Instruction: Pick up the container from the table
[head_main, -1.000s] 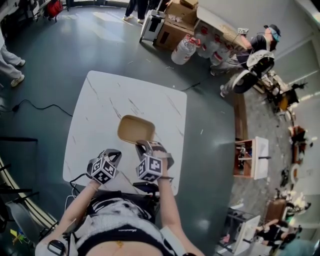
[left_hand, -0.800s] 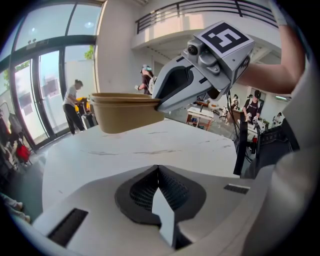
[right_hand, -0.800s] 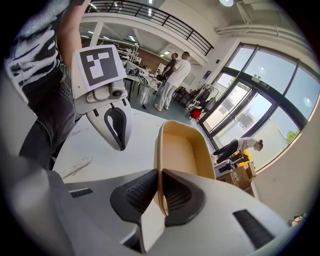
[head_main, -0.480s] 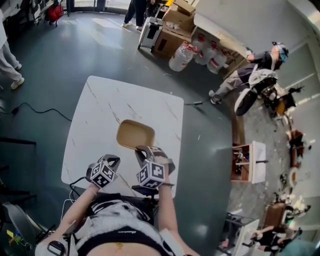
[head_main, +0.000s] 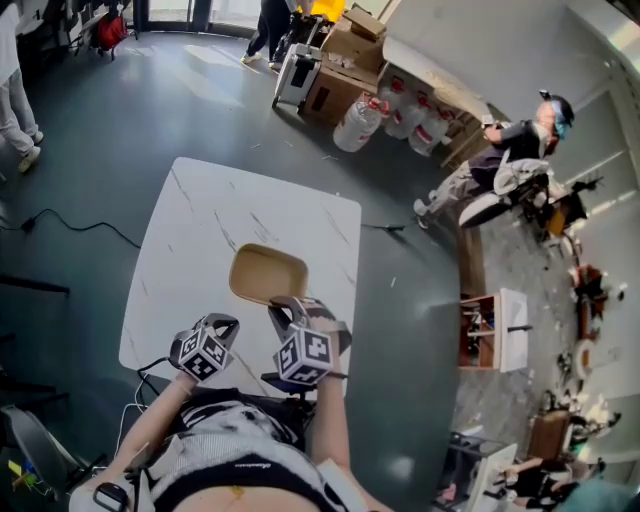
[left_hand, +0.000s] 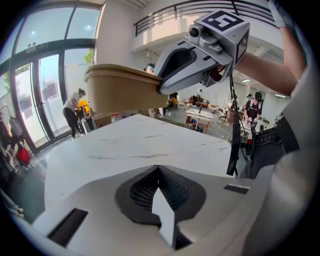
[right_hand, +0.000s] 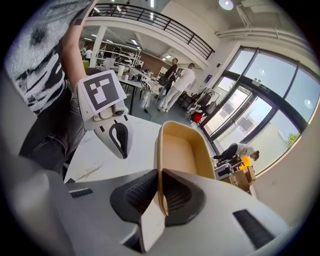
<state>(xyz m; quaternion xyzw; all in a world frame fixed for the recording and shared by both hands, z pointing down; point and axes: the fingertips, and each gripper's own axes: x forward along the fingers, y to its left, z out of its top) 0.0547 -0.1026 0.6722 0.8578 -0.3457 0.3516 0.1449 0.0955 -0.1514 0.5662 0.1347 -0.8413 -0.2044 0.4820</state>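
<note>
The container (head_main: 268, 274) is a shallow tan paper tray with rounded corners. My right gripper (head_main: 283, 303) is shut on the near rim of the container (right_hand: 182, 149), with the wall pinched between its dark pads. In the left gripper view the container (left_hand: 122, 91) hangs in the air above the white marble table (left_hand: 145, 145), held from the right by the right gripper. My left gripper (head_main: 225, 324) is shut with nothing between its jaws, low over the table's near edge, left of the container.
The white marble table (head_main: 200, 230) stands on a grey floor. Cardboard boxes and water jugs (head_main: 372, 110) lie beyond it. A person (head_main: 500, 165) sits at the upper right, others stand at the top and left edges. A black cable (head_main: 70, 225) runs on the floor.
The right gripper keeps its hold on the container. Both grippers and the container have hardly shifted against the table; the head view has drifted a little.
</note>
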